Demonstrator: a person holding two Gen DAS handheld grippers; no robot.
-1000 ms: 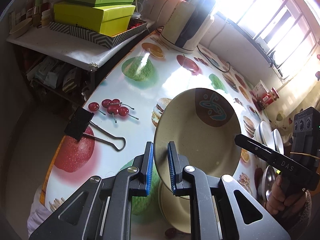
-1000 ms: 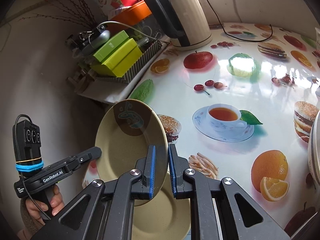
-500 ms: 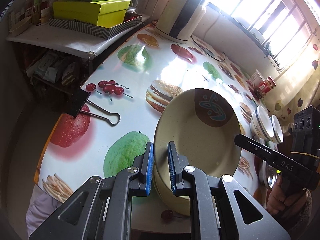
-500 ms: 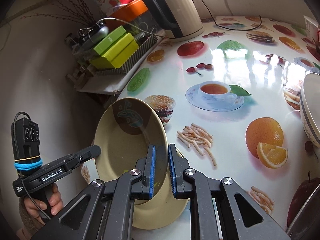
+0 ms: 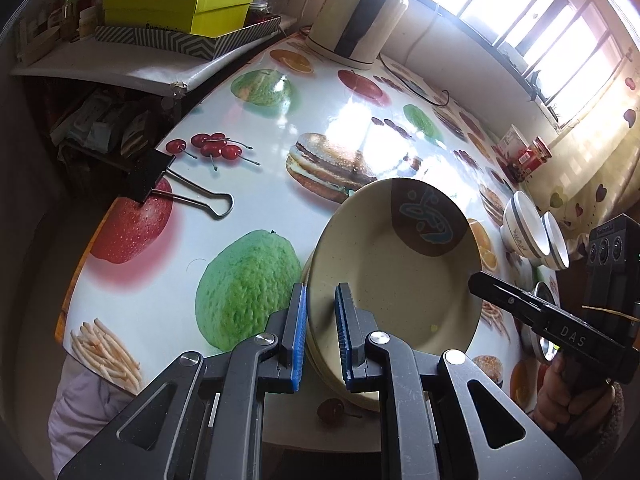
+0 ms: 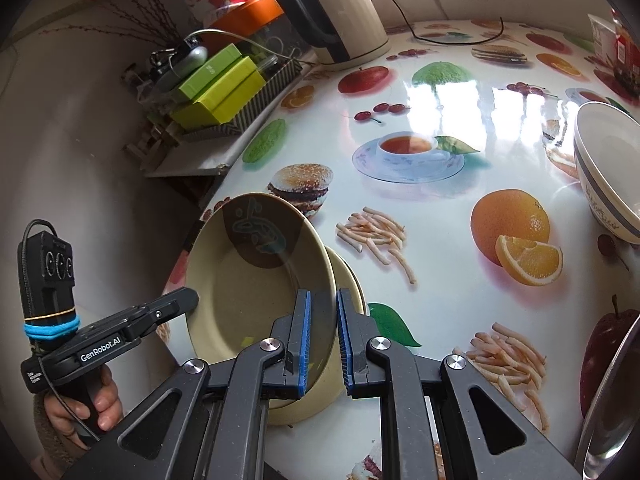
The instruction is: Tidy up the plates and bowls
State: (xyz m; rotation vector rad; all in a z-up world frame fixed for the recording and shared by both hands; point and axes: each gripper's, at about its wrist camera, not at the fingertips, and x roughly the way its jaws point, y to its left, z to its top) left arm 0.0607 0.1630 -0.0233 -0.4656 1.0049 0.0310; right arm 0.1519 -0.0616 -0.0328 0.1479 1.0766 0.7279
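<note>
Two hand-held grippers, left (image 5: 321,332) and right (image 6: 323,338), each clamp opposite rims of one beige plate (image 5: 396,264), tilted just above a second beige plate (image 6: 352,280) on the surface (image 6: 440,200); lowering flattens it.

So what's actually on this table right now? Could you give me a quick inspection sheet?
Surface: glossy table printed with fruit, burgers and fries.
Job's things: tan plate held over a second plate; white bowls to the right.
Clutter: binder clip at the table's left edge; kettle; green boxes on the side shelf; red packets.
Grippers: left gripper and right gripper each have fingers on either side of the plate's rim.
Cables: black cord behind the kettle.
Surroundings: sunlit window.
</note>
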